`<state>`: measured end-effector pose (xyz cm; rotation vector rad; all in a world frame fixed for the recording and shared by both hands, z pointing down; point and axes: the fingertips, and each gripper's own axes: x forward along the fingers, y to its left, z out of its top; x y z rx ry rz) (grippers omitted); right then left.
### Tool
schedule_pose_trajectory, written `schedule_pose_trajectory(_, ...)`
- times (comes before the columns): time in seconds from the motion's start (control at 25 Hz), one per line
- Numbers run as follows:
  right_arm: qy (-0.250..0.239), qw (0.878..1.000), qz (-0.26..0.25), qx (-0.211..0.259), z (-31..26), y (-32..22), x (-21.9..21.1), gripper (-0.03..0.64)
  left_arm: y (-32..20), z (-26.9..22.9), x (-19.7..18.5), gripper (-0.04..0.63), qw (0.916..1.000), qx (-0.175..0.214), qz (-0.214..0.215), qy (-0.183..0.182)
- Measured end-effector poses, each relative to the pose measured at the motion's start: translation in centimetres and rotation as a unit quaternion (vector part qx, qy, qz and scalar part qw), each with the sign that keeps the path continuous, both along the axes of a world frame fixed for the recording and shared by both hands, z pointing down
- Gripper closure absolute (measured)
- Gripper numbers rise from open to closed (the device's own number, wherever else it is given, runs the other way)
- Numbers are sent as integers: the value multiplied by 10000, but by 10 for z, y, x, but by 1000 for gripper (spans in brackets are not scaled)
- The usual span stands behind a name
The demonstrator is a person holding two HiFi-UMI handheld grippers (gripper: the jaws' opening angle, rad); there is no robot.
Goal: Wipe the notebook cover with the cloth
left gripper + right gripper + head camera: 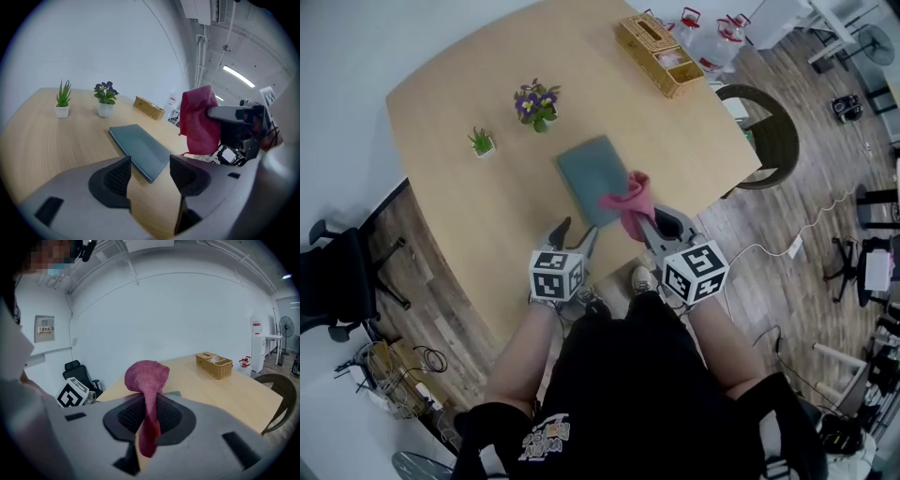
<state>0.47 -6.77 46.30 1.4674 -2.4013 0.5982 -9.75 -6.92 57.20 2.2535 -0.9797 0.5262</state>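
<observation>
A grey-green notebook (589, 173) lies flat in the middle of the wooden table (469, 216). In the left gripper view the notebook (140, 146) lies just ahead of the jaws. My left gripper (577, 234) hovers over the table's near edge, short of the notebook's near end, open with nothing between its pads (116, 178). My right gripper (649, 225) is shut on a pink cloth (630, 200), which bunches above the jaws over the notebook's near right corner. The right gripper view shows the cloth (147, 377) pinched between the pads with a tail hanging below.
Two small potted plants (536, 103) (483, 142) stand on the far left of the table. A wicker basket (659, 53) sits at the far right corner. A dark chair (769, 136) is by the right edge, an office chair (333, 281) to the left.
</observation>
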Motion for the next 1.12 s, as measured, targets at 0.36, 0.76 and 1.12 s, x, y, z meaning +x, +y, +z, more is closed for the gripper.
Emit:
schedule_pose_trajectory(0.36, 57, 9972, -562, -493, 42, -20, -16, 558, -15, 31, 8, 362, 9990, -406, -168, -119)
schedule_pose_trajectory(0.76, -81, 9823, -1310, -1336, 107, -33, -31, 558, -22, 69, 12, 376, 9942, -894, -445, -409)
schedule_pose_trajectory(1.12, -97, 9697, -1645, -1802, 142, -30, -41, 558, -27, 74, 8, 425, 9920, -946, -686, -475)
